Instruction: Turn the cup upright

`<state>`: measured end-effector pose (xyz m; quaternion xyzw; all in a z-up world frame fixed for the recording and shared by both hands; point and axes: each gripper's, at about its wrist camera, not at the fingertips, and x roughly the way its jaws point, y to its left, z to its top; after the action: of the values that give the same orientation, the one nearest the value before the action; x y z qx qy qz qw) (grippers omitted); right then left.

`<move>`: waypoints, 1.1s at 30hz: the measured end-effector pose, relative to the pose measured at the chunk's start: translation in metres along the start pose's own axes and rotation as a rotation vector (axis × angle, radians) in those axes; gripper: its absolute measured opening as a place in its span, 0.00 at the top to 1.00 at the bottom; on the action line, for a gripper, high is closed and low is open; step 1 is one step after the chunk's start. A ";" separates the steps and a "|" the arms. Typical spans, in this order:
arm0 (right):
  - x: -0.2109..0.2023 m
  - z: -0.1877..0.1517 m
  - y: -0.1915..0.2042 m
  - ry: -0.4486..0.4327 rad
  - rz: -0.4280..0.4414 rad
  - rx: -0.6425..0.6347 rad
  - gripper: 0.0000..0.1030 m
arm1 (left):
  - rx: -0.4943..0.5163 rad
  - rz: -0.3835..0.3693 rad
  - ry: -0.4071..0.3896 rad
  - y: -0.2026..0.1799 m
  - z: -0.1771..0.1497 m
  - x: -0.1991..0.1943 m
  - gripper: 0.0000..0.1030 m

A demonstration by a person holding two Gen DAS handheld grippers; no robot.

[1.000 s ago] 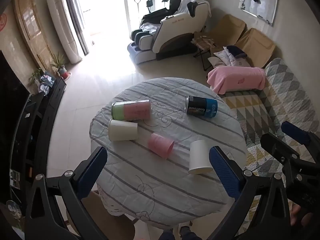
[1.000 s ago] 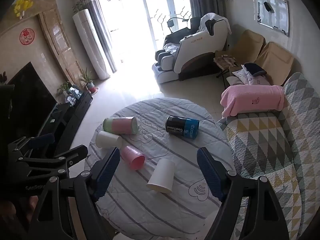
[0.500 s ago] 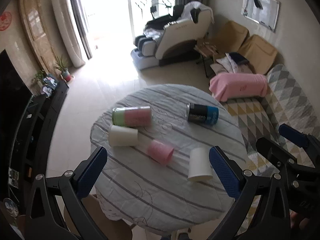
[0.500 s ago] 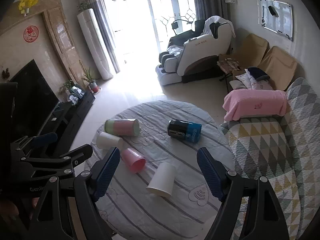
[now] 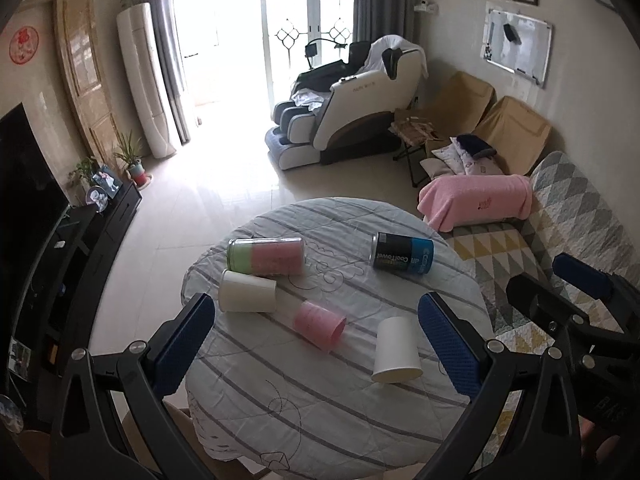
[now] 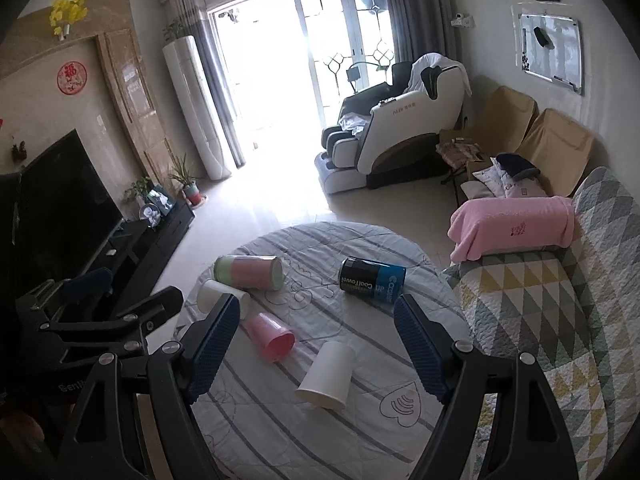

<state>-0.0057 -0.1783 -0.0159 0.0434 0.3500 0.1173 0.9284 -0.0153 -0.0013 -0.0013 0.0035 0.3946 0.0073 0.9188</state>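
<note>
The jaws of the left gripper (image 5: 316,338) and the right gripper (image 6: 316,344) are spread wide, with nothing held, above a round table (image 5: 320,420). Three cups are seen on their sides there: a white cup (image 5: 396,346) nearest, a pink cup (image 5: 319,325) beside it, and another white cup (image 5: 248,292) farther left. A pink-green canister (image 5: 266,257) and a black-blue canister (image 5: 402,259) are laid beyond them.

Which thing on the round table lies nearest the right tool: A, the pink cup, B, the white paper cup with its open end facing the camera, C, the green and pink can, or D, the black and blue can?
B: the white paper cup lies on its side just ahead of the open right tool, closer than the other items.
</note>
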 end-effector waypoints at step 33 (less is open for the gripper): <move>-0.022 -0.016 0.004 -0.066 -0.014 -0.010 0.22 | -0.012 -0.035 -0.012 0.005 -0.013 -0.011 0.00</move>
<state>-0.0325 -0.1795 -0.0131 0.0404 0.3188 0.1112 0.9404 -0.0327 0.0033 -0.0021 -0.0088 0.3890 -0.0066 0.9212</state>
